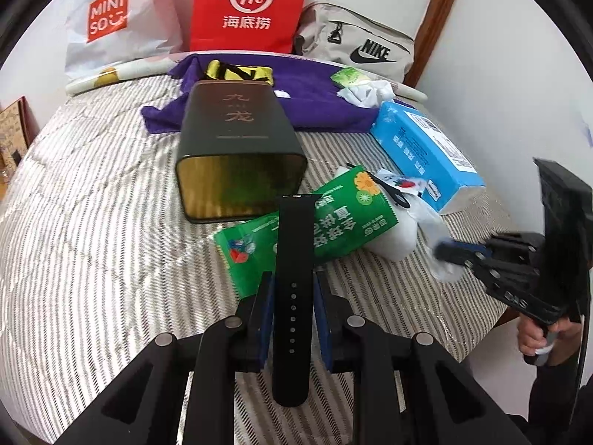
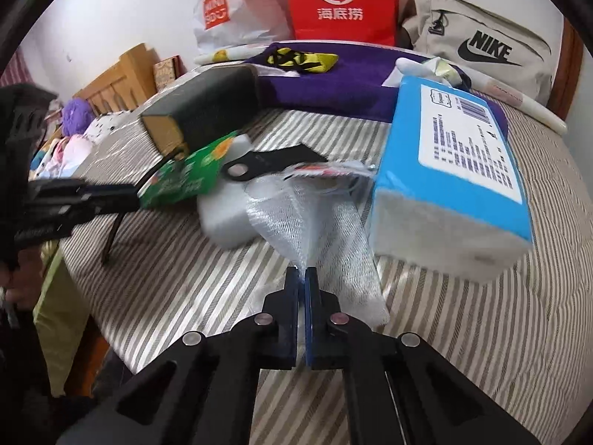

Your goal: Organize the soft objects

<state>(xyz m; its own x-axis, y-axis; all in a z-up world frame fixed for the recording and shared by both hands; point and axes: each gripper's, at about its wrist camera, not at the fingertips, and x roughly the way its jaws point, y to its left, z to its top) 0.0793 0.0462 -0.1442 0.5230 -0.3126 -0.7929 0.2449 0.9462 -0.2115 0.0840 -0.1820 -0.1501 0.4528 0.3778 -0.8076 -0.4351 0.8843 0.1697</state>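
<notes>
My left gripper is shut on a black watch strap, held upright over the striped cloth. Just beyond it lie a green snack bag and the open dark tin on its side. My right gripper is shut on a white mesh bag that lies next to a blue tissue pack. The right gripper also shows in the left wrist view, at the mesh bag. In the right wrist view the left gripper is at the far left beside the green bag.
A purple towel with a yellow-black item lies at the back. A red Haidilao bag, a Miniso bag and a Nike bag stand behind. A second black strap lies by the mesh bag.
</notes>
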